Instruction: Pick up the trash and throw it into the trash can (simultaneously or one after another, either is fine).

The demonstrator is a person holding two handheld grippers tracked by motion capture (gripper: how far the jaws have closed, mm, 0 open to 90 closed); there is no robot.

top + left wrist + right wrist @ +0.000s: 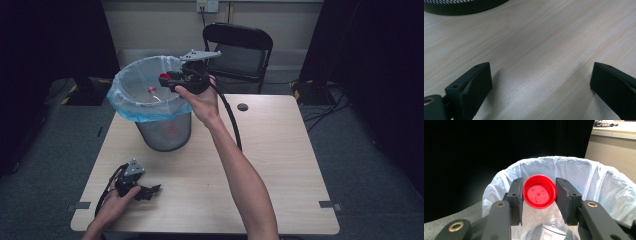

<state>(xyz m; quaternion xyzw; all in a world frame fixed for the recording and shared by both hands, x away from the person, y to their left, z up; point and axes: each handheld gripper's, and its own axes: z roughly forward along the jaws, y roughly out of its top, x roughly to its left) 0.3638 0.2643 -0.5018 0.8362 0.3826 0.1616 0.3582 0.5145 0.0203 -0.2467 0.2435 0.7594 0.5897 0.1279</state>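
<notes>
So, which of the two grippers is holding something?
The right gripper, raised over the lined bin, grips a red cap between its fingers. The left gripper rests open on the table, holding nothing.

Left gripper (pixel 541 82): both black jaws rise from the bottom edge, set wide apart, nothing btwn them. Left jaw shows its inner pad face and two small screw holes; a brass-ringed hole sits at the bottom-left corner. Right jaw partly cut off by the frame edge. Pale wood-grain table (pixel 544 42) beneath, jaws close above it, soft shadows alongside each. Top-left: dark curved base of a mesh bin (pixel 461 6) standing on the tabletop, well apart from the jaws.
</notes>
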